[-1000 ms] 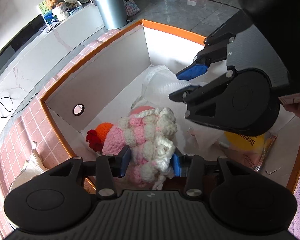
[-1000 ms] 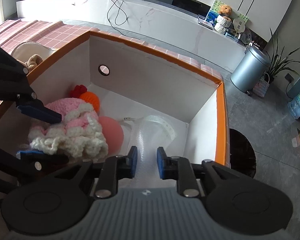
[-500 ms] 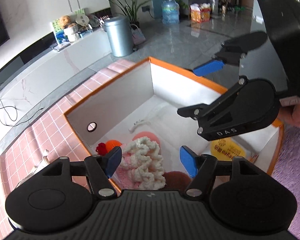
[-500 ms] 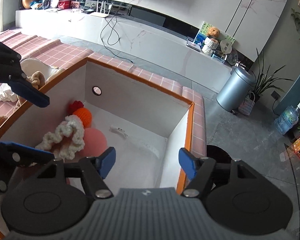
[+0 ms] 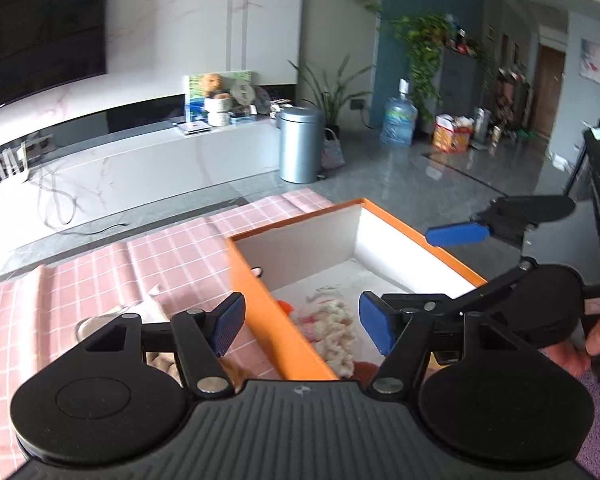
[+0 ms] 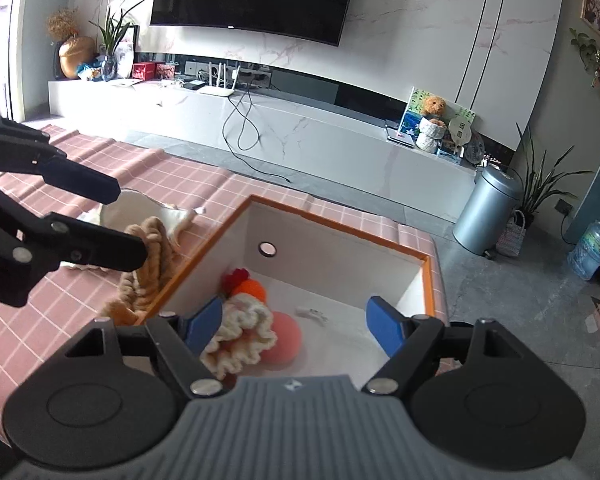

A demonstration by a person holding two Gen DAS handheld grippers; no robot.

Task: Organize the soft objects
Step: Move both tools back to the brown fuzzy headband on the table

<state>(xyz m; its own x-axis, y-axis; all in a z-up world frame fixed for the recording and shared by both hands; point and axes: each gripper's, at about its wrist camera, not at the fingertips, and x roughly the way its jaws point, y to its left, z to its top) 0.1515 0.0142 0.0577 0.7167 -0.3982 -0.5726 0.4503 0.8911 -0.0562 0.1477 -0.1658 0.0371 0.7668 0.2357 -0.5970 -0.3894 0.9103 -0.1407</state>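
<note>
A pink and cream crochet toy [image 5: 328, 324] [image 6: 240, 336] lies inside the orange-rimmed white box [image 5: 420, 236] [image 6: 332, 222], beside a pink ball [image 6: 286, 336] and an orange ball with a red tuft [image 6: 252, 288]. My left gripper [image 5: 302, 320] [image 6: 124, 224] hangs open above the box's left rim with nothing between its fingers. My right gripper [image 6: 294, 326] [image 5: 432, 268] is above the box, its jaws still opening and empty. A tan knitted toy [image 6: 152, 264] and a white soft item [image 6: 136, 208] lie on the pink checked cloth [image 5: 140, 272] left of the box.
A grey bin [image 6: 486, 208] and a water bottle [image 6: 590, 246] stand on the tiled floor beyond the table. A long white TV bench [image 6: 300, 132] runs along the far wall. A person's hand [image 5: 580, 344] holds the right gripper at the right edge.
Both grippers opened wide and let go of the crochet toy, which now lies in the box. Both rose and drew back; the left one swung left over the rim.
</note>
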